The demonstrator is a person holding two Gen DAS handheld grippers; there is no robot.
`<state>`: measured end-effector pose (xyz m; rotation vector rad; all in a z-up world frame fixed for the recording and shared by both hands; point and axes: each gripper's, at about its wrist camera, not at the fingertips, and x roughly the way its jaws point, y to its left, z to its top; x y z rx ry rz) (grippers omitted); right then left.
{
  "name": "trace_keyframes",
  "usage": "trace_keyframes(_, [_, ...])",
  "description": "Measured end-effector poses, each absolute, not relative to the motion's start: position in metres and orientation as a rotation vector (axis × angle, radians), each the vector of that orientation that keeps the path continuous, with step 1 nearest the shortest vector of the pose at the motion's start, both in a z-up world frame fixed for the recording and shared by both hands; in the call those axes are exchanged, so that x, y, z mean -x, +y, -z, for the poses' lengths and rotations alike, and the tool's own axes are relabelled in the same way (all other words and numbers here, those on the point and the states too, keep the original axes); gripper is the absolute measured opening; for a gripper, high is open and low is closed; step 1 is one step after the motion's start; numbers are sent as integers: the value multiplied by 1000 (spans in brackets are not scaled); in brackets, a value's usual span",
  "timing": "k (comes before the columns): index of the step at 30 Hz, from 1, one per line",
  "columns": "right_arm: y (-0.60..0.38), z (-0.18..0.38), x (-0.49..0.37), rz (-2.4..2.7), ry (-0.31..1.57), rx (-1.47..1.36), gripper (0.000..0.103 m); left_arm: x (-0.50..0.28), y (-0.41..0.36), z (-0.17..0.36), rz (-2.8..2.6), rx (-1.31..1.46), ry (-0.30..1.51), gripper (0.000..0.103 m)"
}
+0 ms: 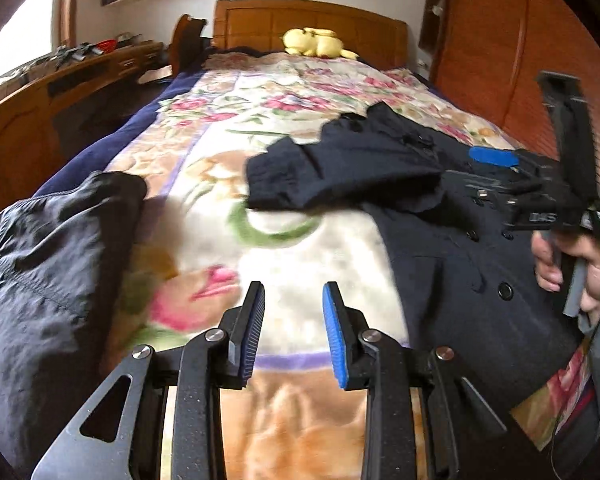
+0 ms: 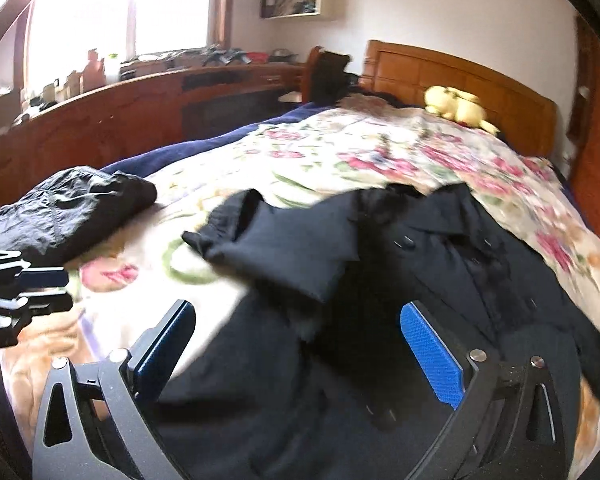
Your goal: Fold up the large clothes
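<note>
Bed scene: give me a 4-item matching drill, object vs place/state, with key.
1. dark coat
2. grey garment
3. yellow plush
4. left gripper

a. by the headboard
b. open, over bare blanket
c. sleeve folded across its front
d. bundled at the bed's left edge

Pairs: 1-c, 2-d, 3-a, 4-b

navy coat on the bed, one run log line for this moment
left gripper open over blanket | right gripper open over navy coat | sleeve folded across

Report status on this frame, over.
Left gripper open, empty. Right gripper open over coat, sleeve folded across. Second garment lying aside, clear.
</note>
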<state>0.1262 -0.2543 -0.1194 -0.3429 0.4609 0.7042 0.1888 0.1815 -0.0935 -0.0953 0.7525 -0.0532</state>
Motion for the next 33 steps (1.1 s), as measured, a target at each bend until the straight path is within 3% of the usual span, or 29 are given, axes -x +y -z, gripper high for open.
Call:
trace_keyframes(13, [-150,161,-204,-764,661,544,86,-175,235,95,2,91,760,31])
trace_keyframes(15, [-144,167,-217,-770,701,526,76,-173,234,95,8,93,759,31])
trace_keyframes(16, [-145,168,-221,-759,704,527,66,-172,234,95,12,92,758,31])
trace_keyframes(17, [-147,167,-224,-748,703,527,49,-172,232,96,17,92,758,31])
trace_keyframes(18, [-149,166,-226,-749,703,515,41,-171,231,96,21,91,760,31])
trace_keyframes(20, [-158,159,-232,-784,707,449,11,-171,226,97,33,88,761,31])
trace_keyframes(21, [-162,154,-233,-786,695,424,7,-171,224,97,39,88,761,31])
trace_keyframes(33, [-241,93,-212,-732,478,285,1,-168,183,88,104,54,755,31])
